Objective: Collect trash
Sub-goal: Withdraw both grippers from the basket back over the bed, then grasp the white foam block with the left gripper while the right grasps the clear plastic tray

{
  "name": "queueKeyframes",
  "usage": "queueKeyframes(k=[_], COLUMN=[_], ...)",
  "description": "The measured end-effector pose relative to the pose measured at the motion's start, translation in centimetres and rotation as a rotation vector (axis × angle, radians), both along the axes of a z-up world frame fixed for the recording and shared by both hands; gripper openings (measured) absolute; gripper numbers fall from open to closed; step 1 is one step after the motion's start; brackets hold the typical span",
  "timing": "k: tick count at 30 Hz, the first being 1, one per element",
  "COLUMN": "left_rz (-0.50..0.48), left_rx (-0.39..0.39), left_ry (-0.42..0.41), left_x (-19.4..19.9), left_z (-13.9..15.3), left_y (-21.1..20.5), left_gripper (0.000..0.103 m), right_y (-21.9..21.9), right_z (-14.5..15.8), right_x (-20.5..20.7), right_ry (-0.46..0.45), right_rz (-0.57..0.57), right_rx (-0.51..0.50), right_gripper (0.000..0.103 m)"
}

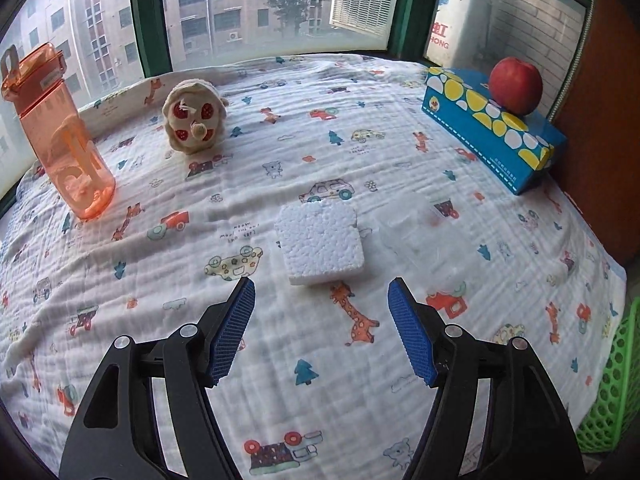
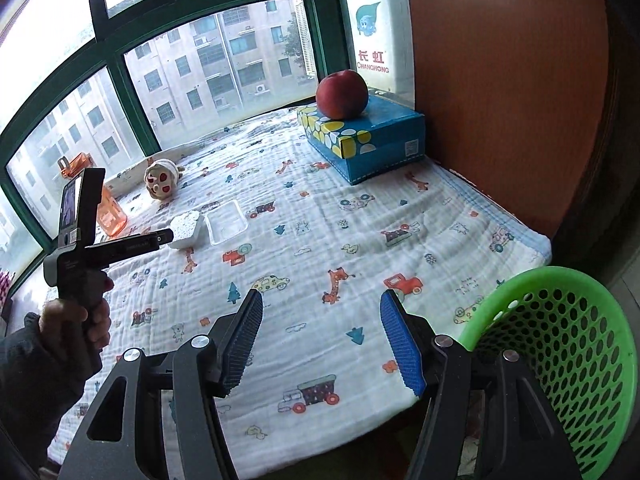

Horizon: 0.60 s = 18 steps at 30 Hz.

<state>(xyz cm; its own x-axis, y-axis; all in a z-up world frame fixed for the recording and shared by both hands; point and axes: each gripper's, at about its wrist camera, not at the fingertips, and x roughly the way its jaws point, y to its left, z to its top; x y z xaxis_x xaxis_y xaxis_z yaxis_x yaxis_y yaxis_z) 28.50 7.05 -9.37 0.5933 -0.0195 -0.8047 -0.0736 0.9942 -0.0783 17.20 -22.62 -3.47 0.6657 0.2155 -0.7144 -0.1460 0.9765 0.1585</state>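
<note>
Jaws wide and empty on the left gripper (image 1: 321, 284), foam block (image 1: 320, 243) just ahead on the blanket (image 1: 280, 360); straddle its sides squarely. Right gripper (image 2: 321, 300) open, empty; green basket (image 2: 560, 360) beside it.

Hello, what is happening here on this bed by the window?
A person holds a claw in each hand to collect trash. The left claw is open and empty, aimed at a white foam block lying beside a clear plastic tray on the printed blanket. The right claw is open and empty too, near the green basket. Nothing is picked up yet.
</note>
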Motion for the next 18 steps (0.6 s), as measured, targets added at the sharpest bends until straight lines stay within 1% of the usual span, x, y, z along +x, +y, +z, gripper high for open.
queueKeyframes(k=[3,5,9,14,16,18], left_rz=[-0.005,-0.006,-0.005,-0.004,-0.004,-0.004], left_rx=[0.011,0.005,0.014,0.037,0.030,0.024], left_ry=[0.015,0.024,0.031,0.060,0.066,0.070], left_x=[1.3,2.1,3.5,5.1,5.4,5.6], left_z=[-1.0,-1.4,-2.1,-3.2,-3.6,-3.9], left_y=[-0.1,-0.1,-0.1,-0.1,0.0,0.1], left_gripper=[0.072,0.077,0.078,0.078,0.078,0.075], right_y=[1.0,1.5,2.3,3.2,3.6,3.9], right_z=[-0.8,-1.3,-2.4,-3.3,-3.5,-3.7], right_x=[1.3,2.1,3.5,4.8,5.2,5.7], right_ry=[0.014,0.023,0.047,0.070,0.075,0.080], right_rz=[0.012,0.017,0.027,0.043,0.051,0.056], right_rx=[-0.001,-0.002,0.000,-0.004,-0.010,-0.014], right_gripper=[0.059,0.059,0.059,0.059,0.059,0.059])
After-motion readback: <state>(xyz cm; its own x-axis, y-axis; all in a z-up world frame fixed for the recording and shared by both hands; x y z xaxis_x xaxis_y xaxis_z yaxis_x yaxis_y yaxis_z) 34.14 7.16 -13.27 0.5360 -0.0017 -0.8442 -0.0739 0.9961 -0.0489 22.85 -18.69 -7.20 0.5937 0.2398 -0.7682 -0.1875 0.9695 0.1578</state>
